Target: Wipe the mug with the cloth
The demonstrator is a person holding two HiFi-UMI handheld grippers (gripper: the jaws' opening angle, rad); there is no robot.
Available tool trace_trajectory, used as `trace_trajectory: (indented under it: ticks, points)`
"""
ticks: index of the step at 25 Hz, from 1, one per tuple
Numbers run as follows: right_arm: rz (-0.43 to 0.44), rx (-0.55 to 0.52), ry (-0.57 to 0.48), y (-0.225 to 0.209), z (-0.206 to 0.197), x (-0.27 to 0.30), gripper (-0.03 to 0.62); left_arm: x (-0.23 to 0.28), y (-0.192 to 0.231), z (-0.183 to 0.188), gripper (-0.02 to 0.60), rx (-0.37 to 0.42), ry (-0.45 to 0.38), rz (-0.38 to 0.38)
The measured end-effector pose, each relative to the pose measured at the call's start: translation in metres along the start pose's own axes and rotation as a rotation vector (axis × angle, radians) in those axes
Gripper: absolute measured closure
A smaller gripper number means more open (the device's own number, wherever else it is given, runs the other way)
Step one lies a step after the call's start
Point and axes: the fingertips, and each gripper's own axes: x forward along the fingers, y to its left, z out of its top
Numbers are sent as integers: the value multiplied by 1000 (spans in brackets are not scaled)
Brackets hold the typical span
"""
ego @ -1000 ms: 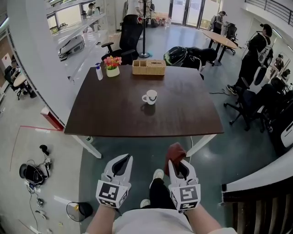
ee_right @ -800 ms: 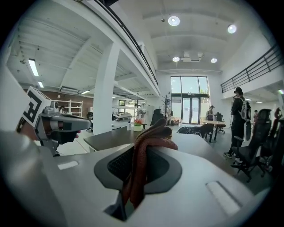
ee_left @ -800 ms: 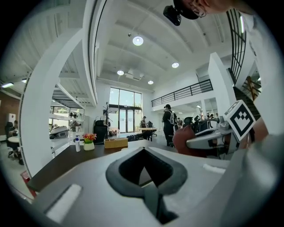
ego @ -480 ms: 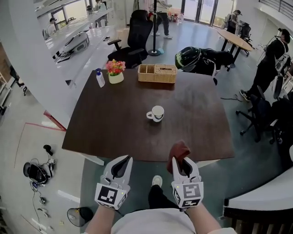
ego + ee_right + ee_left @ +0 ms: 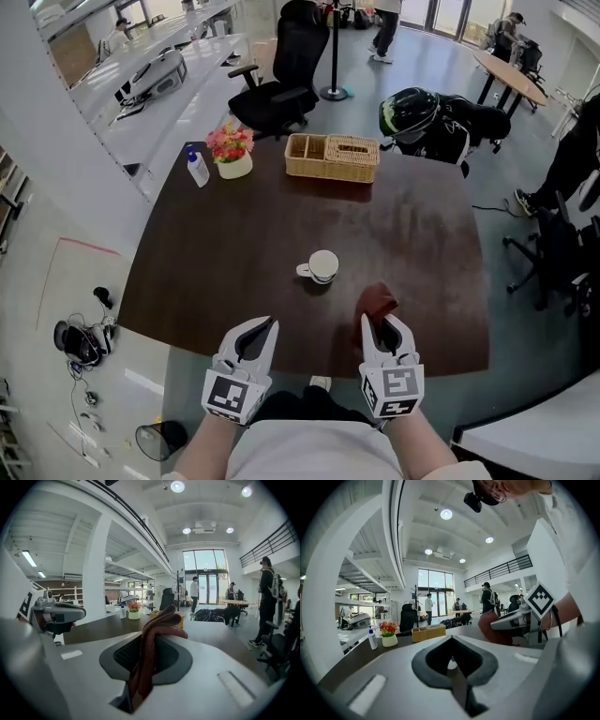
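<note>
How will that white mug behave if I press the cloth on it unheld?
The small white ceramic mug stands free on the smooth dark table, so it would likely slide. It looks rigid, so clamping should hold. The dark red cloth folds limply, so it likely gives.
</note>
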Motion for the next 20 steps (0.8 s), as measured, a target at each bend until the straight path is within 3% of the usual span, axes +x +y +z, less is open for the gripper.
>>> trace_trajectory:
  ticks: [5,8,15,20]
  points:
    - [49,0,72,-7,-23,37,513,39,17,-42,581,43,113,-25]
    - [61,8,127,-10,-38,55,513,58,20,-65,577,17,167,-73]
    - [130,-5,230,-12,-67,92,513,110,48,-116,490,-36,262,-113]
    - [232,-30,267,-1,-80,113,513,157,55,-147,465,20,308,-196]
